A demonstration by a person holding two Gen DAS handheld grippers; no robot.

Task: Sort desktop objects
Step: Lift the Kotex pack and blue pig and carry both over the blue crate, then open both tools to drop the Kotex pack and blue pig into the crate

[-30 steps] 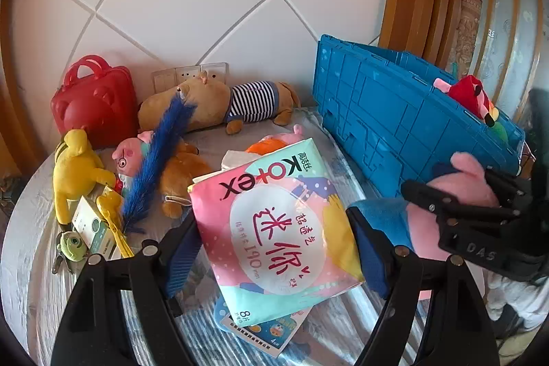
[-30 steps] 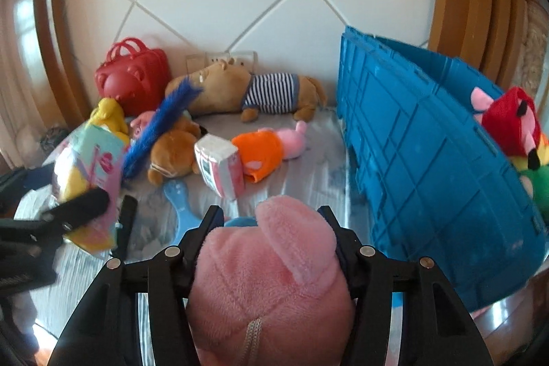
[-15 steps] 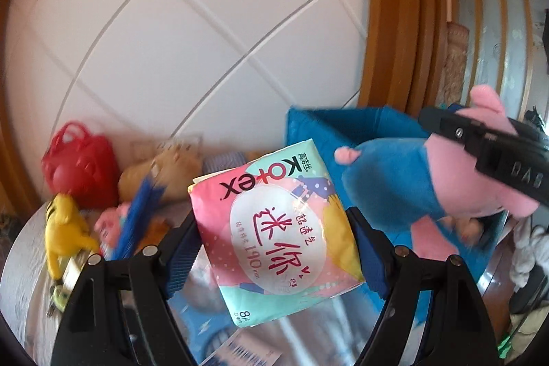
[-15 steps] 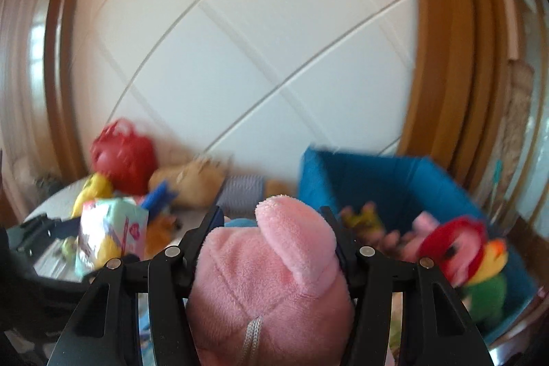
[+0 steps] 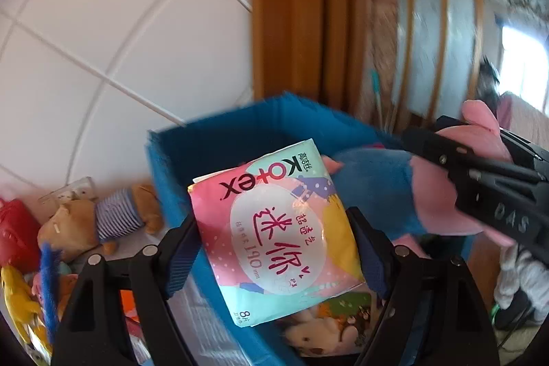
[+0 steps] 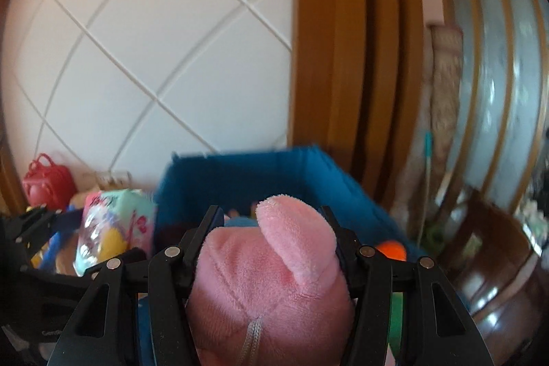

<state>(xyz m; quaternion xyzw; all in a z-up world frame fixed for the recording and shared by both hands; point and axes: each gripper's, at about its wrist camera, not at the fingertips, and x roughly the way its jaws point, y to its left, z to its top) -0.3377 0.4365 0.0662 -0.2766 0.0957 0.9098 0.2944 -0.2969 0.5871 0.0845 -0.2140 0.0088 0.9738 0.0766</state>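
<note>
Left gripper (image 5: 274, 249) jaws clamped on pink-and-teal soft packet (image 5: 276, 228), right gripper (image 6: 271, 246) jaws clamped on pink-and-blue plush pig (image 6: 271, 280), blue plastic crate (image 5: 219, 139) at frame middle behind both.

White wall (image 5: 103, 23) with diagonal grooves filled frame's left; brown wooden frame (image 5: 288, 9) at centre; frosted glass panels (image 6: 497, 74) right; bright window (image 5: 521, 71) far right.

White tiled wall (image 5: 103, 23), diagonal grout lines, fills left of both views. Wall socket plate (image 5: 67, 194) low on wall, at table's far edge. Wooden door frame (image 5: 291, 23) right of wall, orange-brown, several mouldings. Frosted glass panels (image 5: 425, 23) behind thin wooden slats, blurred. Teal-handled stick (image 6: 427, 167) upright near frame foot; head not visible. Dark glossy wooden furniture (image 6: 497, 280) lower right. Bright window (image 5: 521, 57) far right. Grey striped table cover (image 5: 202, 325).
</note>
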